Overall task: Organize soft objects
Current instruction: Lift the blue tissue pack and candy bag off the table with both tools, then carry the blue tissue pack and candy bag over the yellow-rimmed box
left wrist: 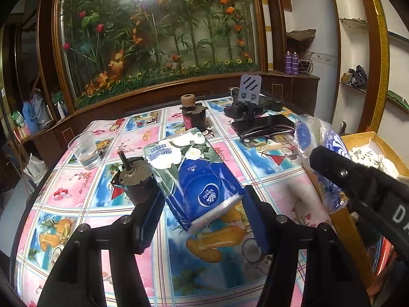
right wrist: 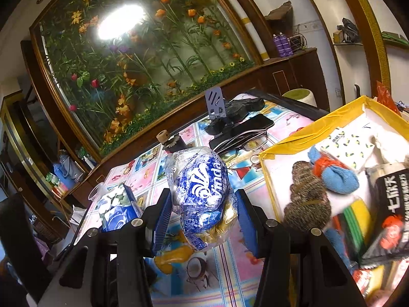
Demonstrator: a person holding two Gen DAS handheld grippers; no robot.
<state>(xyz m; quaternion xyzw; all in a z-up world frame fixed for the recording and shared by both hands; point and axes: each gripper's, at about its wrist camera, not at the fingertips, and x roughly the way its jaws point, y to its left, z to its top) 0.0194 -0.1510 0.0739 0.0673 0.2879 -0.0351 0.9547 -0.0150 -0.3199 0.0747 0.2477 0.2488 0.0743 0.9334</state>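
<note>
A blue Vinda tissue pack (left wrist: 194,179) with white flowers sits tilted between the blue pads of my left gripper (left wrist: 202,217), which is shut on its near end and holds it over the tablecloth. My right gripper (right wrist: 204,217) is shut on a crumpled blue-and-white Vinda plastic-wrapped bundle (right wrist: 199,189). That bundle (left wrist: 319,153) also shows at the right of the left wrist view. To its right stands a yellow-rimmed box (right wrist: 306,128) holding a brown plush (right wrist: 306,199), a blue cloth bundle (right wrist: 337,176) and a banana-print pack (right wrist: 350,148).
On the patterned tablecloth (left wrist: 76,199) stand a plastic cup of water (left wrist: 85,151), a small motor (left wrist: 135,179) and a dark jar with a cork (left wrist: 193,115). Glasses (left wrist: 268,135), a phone (left wrist: 265,122) and a phone stand (left wrist: 250,87) lie at the back.
</note>
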